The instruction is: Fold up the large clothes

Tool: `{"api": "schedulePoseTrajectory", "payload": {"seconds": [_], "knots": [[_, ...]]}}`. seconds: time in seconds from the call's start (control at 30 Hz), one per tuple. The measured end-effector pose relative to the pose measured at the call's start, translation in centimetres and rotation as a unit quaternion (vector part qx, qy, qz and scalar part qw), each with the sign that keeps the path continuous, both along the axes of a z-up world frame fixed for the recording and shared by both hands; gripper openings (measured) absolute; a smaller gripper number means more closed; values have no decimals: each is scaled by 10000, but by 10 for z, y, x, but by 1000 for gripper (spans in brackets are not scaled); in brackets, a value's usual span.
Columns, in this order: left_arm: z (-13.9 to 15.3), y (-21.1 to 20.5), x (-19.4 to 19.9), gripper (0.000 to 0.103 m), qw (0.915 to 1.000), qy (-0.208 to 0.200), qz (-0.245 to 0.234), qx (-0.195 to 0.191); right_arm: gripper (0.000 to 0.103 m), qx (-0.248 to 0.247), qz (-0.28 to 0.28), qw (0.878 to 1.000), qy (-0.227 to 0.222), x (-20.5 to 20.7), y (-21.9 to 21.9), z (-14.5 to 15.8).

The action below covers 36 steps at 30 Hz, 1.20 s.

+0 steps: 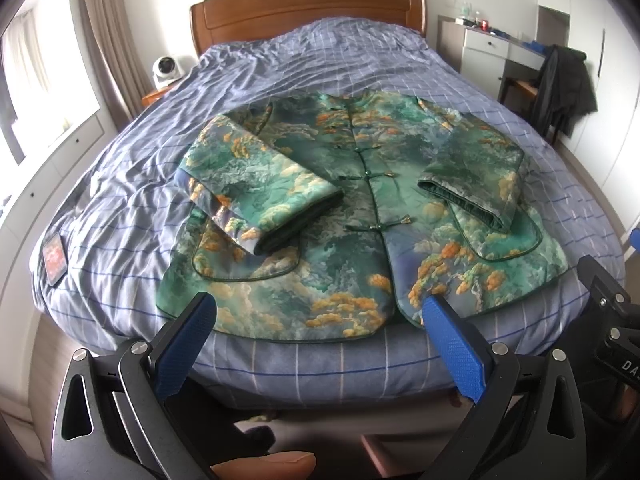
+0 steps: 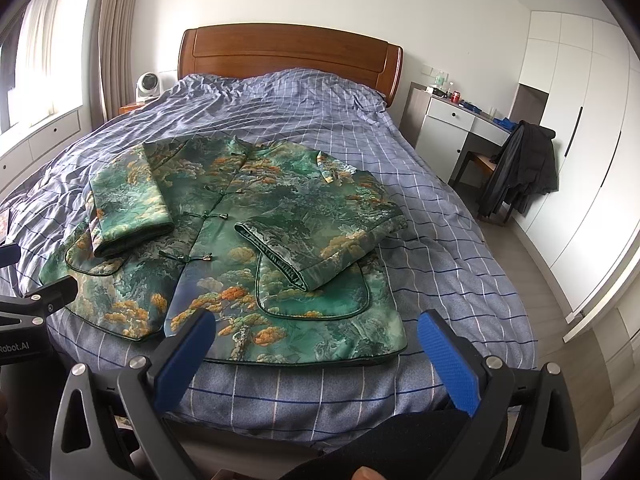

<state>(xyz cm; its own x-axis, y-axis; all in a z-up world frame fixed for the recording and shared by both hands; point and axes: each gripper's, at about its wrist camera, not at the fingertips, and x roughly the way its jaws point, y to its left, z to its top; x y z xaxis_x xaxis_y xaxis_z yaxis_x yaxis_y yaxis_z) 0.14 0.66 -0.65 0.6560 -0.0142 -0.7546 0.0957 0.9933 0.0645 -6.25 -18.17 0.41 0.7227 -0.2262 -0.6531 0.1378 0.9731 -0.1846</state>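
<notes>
A green jacket with orange and grey cloud print lies front-up on the bed, buttoned down the middle. Both sleeves are folded in over its front: the left sleeve and the right sleeve. In the right wrist view the same jacket spreads toward the foot of the bed. My left gripper hangs open just above the jacket's hem, holding nothing. My right gripper is open too, over the hem's right half. Part of the right gripper shows at the left wrist view's right edge.
The bed has a blue checked cover and a wooden headboard. A white fan stands at the head on the left. A desk and a chair draped with a dark coat stand right, before white wardrobes.
</notes>
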Motion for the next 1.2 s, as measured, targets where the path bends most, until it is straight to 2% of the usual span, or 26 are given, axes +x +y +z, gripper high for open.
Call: {"api": "schedulePoseTrajectory", "payload": {"seconds": [1.2], "knots": [[-2,1,1,103,10000,40,-10,38,103,44,-3,10000,51,-1,2,-4]]}}
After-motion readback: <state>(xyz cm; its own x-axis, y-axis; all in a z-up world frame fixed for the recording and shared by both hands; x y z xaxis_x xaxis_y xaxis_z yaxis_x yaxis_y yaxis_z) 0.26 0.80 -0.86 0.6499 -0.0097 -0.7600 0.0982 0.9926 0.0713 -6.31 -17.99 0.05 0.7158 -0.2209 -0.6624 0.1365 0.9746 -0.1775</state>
